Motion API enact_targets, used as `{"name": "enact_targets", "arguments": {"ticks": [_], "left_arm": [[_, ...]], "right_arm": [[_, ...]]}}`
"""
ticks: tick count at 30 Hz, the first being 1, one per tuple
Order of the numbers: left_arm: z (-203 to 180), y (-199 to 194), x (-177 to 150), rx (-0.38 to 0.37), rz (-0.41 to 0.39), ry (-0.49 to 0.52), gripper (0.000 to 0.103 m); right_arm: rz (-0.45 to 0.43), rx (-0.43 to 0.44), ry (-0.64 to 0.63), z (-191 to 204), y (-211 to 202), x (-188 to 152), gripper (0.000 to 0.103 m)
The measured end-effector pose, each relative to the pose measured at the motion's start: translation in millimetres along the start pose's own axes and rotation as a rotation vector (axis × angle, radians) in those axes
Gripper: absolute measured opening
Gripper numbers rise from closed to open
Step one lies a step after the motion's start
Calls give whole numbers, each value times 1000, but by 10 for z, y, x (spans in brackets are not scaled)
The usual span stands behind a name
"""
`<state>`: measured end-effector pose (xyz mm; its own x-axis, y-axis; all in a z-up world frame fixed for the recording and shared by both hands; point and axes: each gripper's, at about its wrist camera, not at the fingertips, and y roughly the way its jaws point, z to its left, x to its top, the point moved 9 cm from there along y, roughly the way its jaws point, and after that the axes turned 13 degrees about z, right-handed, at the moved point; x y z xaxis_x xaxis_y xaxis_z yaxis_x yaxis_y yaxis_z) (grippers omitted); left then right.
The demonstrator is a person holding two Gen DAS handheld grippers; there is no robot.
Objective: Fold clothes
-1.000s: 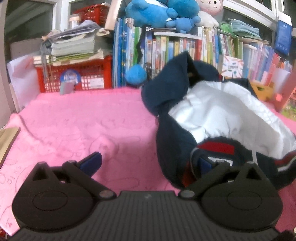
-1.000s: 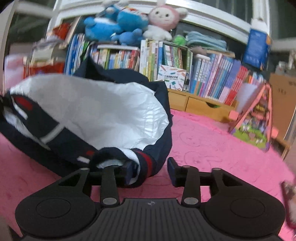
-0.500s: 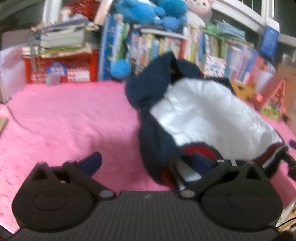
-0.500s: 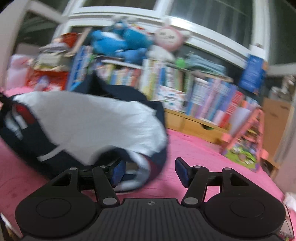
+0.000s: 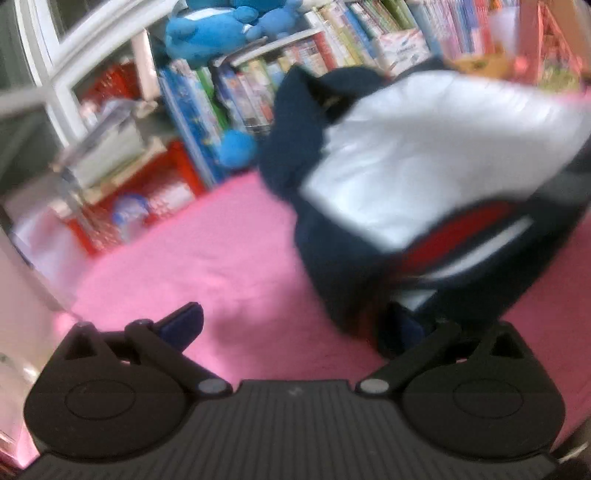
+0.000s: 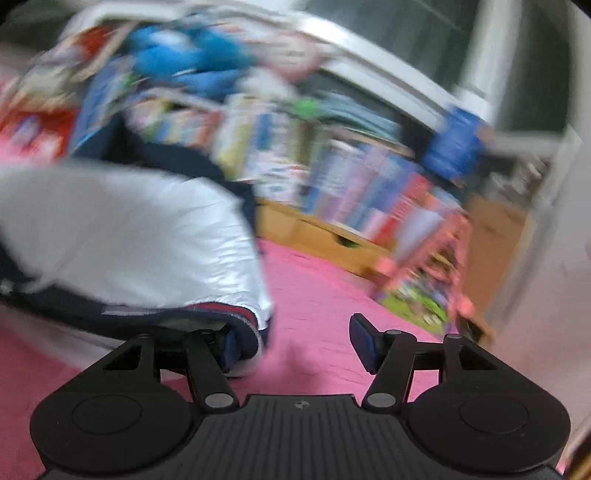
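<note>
A navy jacket with a white lining and red-and-white striped hem lies bunched on the pink blanket (image 5: 207, 258). In the left wrist view the jacket (image 5: 424, 147) fills the right side, and its hem drapes over the right finger of my left gripper (image 5: 295, 326), whose jaws stand wide open. In the right wrist view the jacket (image 6: 129, 236) is on the left, its striped hem lying over the left finger of my right gripper (image 6: 295, 343), which is also open. Both views are blurred by motion.
Behind the blanket (image 6: 325, 295) runs a bookshelf (image 5: 258, 74) with blue plush toys (image 5: 207, 29) on top. A red basket (image 5: 147, 199) with stacked papers stands at the back left. Wooden drawers (image 6: 325, 236) and a pink toy house (image 6: 436, 273) are at the right.
Both cameras have swung and tilted, and the views are now blurred. The right gripper's jaws spread wider. The jacket hem stays draped over one finger of each gripper.
</note>
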<state>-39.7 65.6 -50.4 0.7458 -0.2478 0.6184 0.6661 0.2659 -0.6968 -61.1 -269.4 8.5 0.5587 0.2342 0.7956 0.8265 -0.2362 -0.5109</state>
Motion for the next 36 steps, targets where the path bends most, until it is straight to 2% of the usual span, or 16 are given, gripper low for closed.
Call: {"name": "enact_targets", "arguments": {"ticks": [2,3,6,9,11,13,18,23,28,29,30,32,33,36], "left_arm": [[35,11,-37,-34,21,-50,103],[52,15,-55,-49,32,-75,103],[26,-145,-19,-22,-18,-54,103],[138,-223,46,61,-49,-76,103],[214,-248,60,73,-59,-111,103],[239,-262,58,55,-62,-143,103],[242,-306,69,32,-75,-190,103],[279,-353,97,6,-90,-235,103],[320,-409,108,-7,-106,-270,103],[333,-424,102,-4,-109,-272,103],[346,-439,97,-1,-112,-275,103],[385,-450,74,0,-113,-290,103],[401,-447,64,-5,-111,-300,103],[425,-410,43,-30,-102,-343,103]], "right_arm": [[27,69,110,-163,11,-12,62],[34,80,115,-156,15,-38,62],[-8,54,12,11,-42,-119,61],[-61,57,-95,195,-145,-155,61],[-99,25,-173,307,-194,-151,62],[-128,18,-222,422,-256,-124,62],[-208,161,-301,874,-504,-22,62],[-232,436,-329,1548,-731,98,62],[-214,543,-351,2131,-752,258,60],[-195,538,-333,2145,-708,290,54],[-176,532,-315,2157,-665,320,42],[-135,516,-282,2135,-576,353,31],[-113,506,-267,2099,-532,354,31],[-82,646,-192,1967,-604,368,31]]}}
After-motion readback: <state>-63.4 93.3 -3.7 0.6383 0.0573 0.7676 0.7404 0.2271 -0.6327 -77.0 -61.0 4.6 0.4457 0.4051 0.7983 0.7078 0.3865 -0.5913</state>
